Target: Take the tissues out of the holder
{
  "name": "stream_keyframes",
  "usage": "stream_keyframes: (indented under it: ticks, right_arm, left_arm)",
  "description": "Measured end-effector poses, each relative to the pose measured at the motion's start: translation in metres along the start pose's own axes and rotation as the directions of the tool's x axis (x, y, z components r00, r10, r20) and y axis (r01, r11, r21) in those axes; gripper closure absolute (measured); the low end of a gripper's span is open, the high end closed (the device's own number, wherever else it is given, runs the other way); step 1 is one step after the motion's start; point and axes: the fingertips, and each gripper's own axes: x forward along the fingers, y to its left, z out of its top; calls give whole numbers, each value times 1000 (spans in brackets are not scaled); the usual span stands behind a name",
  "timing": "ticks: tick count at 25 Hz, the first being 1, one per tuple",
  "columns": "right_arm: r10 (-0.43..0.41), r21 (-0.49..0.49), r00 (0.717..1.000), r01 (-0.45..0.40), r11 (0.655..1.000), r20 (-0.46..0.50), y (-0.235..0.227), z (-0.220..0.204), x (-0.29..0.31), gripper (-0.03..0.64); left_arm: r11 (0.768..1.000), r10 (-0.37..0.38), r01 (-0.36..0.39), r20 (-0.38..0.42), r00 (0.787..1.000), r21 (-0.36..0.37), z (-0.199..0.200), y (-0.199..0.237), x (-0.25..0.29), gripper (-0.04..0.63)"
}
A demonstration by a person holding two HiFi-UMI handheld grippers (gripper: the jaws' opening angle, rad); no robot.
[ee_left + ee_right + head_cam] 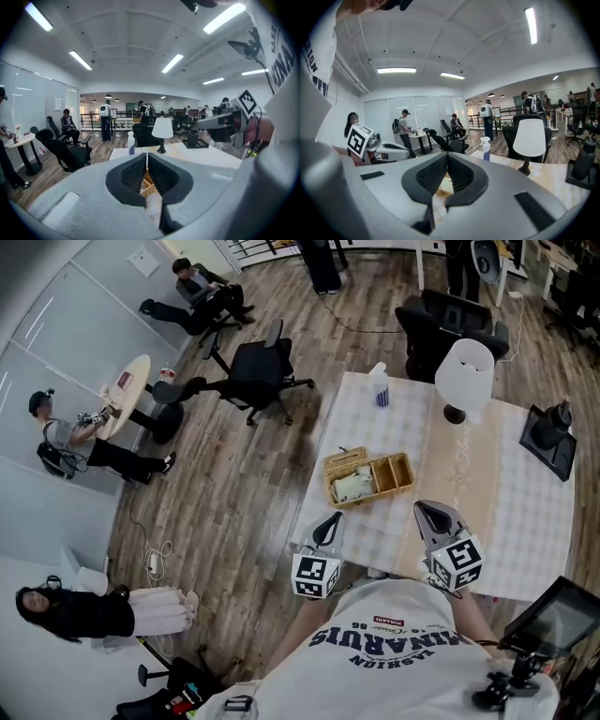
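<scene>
While you held your left gripper [328,524] and right gripper [436,514] shut and empty at the near bench [525,512] edge, the holder [403,468] lay ahead between them, long axis crosswise. The tissues [351,487] sat in its left compartment, nearer your left gripper.

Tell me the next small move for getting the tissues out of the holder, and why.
Probably open the left claw and ease it forward toward the tissues. It is shut and empty, hanging short of the wicker holder, and the tissues lie in the holder's left part, on that claw's side.
</scene>
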Motion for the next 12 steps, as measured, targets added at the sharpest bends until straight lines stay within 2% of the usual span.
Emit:
stream_keyframes:
  ticks: [3,6,9,12]
  right_arm:
    - [-18,26,1000,18,999,-3,-3,-4,-5,609]
    - [-38,39,999,38,998,-8,-9,-8,-9,609]
    - [-60,47,998,60,997,-8,-13,-12,-14,609]
    - [-81,52,997,81,995,-4,-16,-13,-22,609]
  left_arm:
    - [997,-47,52,-85,995,50,-11,6,20,589]
    - [989,-65,87,-182,981,116,-29,9,43,556]
    - [974,-80,132,-269,960,183,-47,11,67,507]
    - [954,-62,163,-365,929,253,-66,18,88,431]
